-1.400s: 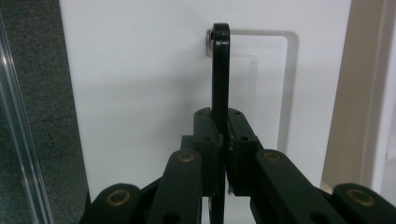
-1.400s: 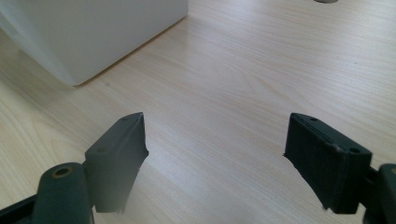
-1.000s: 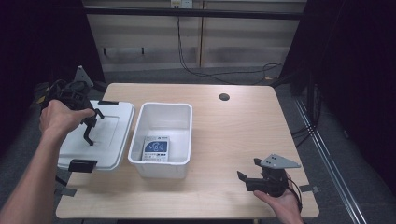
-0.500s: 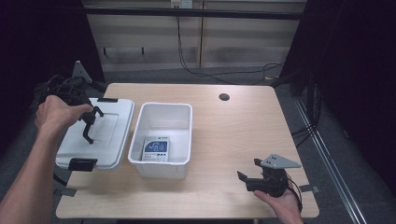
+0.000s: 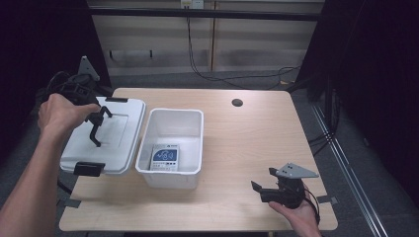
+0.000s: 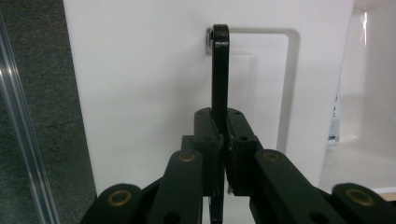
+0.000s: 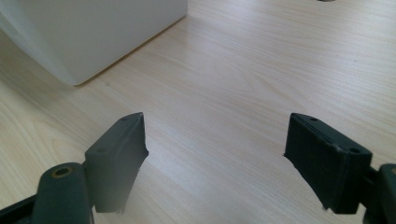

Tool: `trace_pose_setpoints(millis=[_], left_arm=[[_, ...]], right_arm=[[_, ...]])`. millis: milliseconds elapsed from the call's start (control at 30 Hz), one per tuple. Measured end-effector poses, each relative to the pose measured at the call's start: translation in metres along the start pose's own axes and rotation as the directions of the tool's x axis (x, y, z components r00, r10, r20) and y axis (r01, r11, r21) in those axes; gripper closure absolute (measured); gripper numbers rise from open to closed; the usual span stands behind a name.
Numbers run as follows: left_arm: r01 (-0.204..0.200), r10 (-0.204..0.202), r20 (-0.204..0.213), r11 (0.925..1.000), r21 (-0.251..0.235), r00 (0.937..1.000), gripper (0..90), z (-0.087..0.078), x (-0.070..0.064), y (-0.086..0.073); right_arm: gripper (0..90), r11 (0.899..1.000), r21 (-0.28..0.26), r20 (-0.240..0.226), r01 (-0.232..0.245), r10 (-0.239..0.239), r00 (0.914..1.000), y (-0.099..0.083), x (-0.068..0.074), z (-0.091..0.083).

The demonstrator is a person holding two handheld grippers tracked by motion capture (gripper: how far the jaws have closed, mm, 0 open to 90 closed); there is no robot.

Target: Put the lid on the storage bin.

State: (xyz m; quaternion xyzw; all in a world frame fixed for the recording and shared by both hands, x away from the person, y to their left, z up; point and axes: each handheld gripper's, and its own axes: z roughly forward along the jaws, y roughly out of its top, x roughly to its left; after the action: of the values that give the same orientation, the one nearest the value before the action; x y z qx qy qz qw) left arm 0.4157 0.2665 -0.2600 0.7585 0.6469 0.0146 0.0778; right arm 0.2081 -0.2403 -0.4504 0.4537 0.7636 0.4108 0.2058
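A white lid beside the open white bin is gripped by its black handle in the left tool; a small packet is seen inside; the right tool is held wide open, empty, over the desk

a light wooden surface with a round dark hole near its far edge carries a white open bin at its middle and a white lid with black latches just beside it, at the left edge.
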Motion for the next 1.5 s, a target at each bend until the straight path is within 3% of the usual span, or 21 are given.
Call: trace_pose_setpoints(millis=[333,833,1000,1500], left_arm=[[-0.013,0.013,0.004,0.9999,-0.002,0.9999,85.1,-0.008,-0.015,0.004],[-0.018,0.017,0.023,0.9996,0.022,0.9996,85.1,-0.005,-0.058,0.014],[-0.06,0.058,0.061,0.9976,0.033,0.9964,85.1,-0.003,-0.075,0.018],[-0.078,0.075,0.071,0.9957,0.049,0.9947,85.1,0.005,-0.108,0.022]], right_arm=[[19.6,1.0,-0.001,0.003,0.0,0.0,1.0,0.0,0.0,0.0],[19.3,1.0,-0.005,0.0,0.002,-0.002,1.0,0.0,0.0,-0.001],[19.2,1.0,-0.005,0.0,0.002,-0.002,1.0,-0.001,0.0,-0.001],[19.1,1.0,-0.004,0.003,0.012,-0.012,0.9999,0.0,0.001,-0.002]])
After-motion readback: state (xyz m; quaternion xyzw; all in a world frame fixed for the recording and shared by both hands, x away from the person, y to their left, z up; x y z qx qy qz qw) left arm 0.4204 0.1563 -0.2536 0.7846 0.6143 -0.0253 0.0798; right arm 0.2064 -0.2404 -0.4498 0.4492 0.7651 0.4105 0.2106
